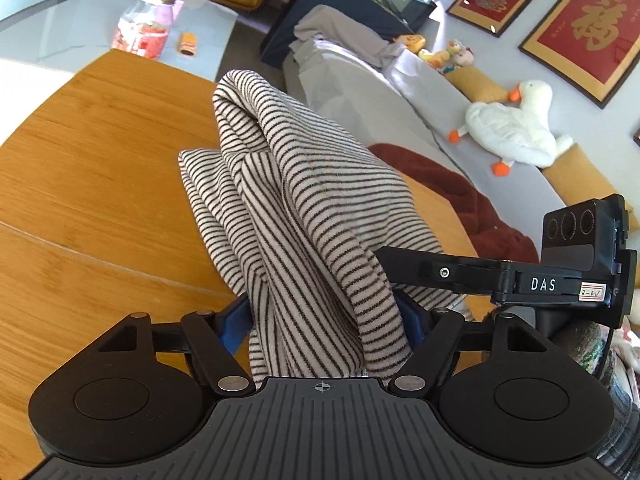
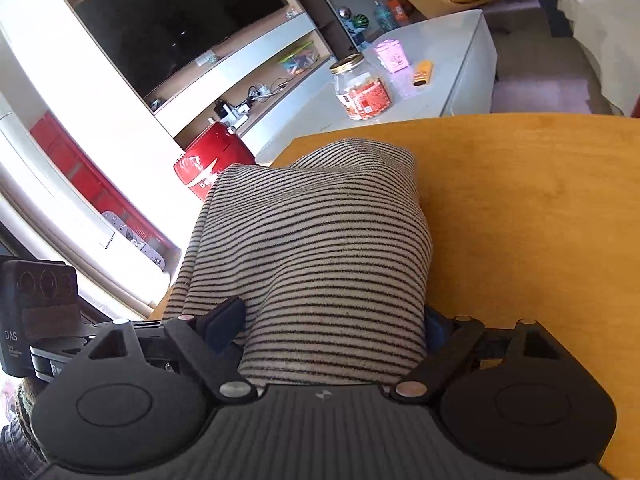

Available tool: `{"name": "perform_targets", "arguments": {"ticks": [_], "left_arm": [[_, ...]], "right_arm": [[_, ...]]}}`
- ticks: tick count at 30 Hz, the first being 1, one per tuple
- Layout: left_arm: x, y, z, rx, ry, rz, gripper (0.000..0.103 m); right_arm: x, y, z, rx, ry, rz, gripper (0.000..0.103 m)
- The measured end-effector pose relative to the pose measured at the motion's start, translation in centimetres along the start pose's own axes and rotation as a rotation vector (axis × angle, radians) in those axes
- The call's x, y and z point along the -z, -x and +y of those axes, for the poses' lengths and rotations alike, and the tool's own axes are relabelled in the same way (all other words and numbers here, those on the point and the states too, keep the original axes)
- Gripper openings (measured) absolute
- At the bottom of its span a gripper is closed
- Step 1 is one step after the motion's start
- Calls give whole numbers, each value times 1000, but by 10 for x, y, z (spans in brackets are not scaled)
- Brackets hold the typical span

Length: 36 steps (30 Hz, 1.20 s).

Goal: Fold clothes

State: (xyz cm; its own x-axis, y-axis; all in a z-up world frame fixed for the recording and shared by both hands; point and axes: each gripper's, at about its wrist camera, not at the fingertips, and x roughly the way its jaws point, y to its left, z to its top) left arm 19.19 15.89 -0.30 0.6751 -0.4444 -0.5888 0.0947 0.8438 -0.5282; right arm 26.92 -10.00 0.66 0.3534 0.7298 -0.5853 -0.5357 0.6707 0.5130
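Observation:
A black-and-white striped garment [image 1: 296, 208] hangs bunched over the wooden table [image 1: 100, 168]. My left gripper [image 1: 326, 320] is shut on its cloth, which covers the blue fingers [image 1: 234, 322] almost fully. The other gripper's black body [image 1: 520, 280] shows at the right, close beside it. In the right wrist view the same striped garment [image 2: 320, 248] drapes forward over my right gripper [image 2: 332, 328], which is shut on it. The garment's far end rests on the wooden table [image 2: 520, 220]. The fingertips of both grippers are hidden by cloth.
A glass jar with a red label [image 1: 142, 26] and a small orange item [image 1: 188, 43] stand on a grey table beyond. A grey sofa with a white plush goose [image 1: 516, 128] and a dark red blanket [image 1: 452, 196] lies right. A red tin [image 2: 212, 160] sits left.

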Motion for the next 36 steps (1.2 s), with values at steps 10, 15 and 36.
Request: {"name": "perform_targets", "arguments": {"ticks": [10, 15, 36], "left_arm": [[-44, 9, 51, -110, 31, -104, 78], [-51, 23, 41, -149, -36, -147, 75], [-116, -21, 58, -141, -118, -177, 72]], "right_arm": [[-56, -92, 21, -55, 53, -18, 89], [-62, -102, 22, -56, 74, -30, 90], [-43, -51, 44, 3, 101, -161, 68]]}}
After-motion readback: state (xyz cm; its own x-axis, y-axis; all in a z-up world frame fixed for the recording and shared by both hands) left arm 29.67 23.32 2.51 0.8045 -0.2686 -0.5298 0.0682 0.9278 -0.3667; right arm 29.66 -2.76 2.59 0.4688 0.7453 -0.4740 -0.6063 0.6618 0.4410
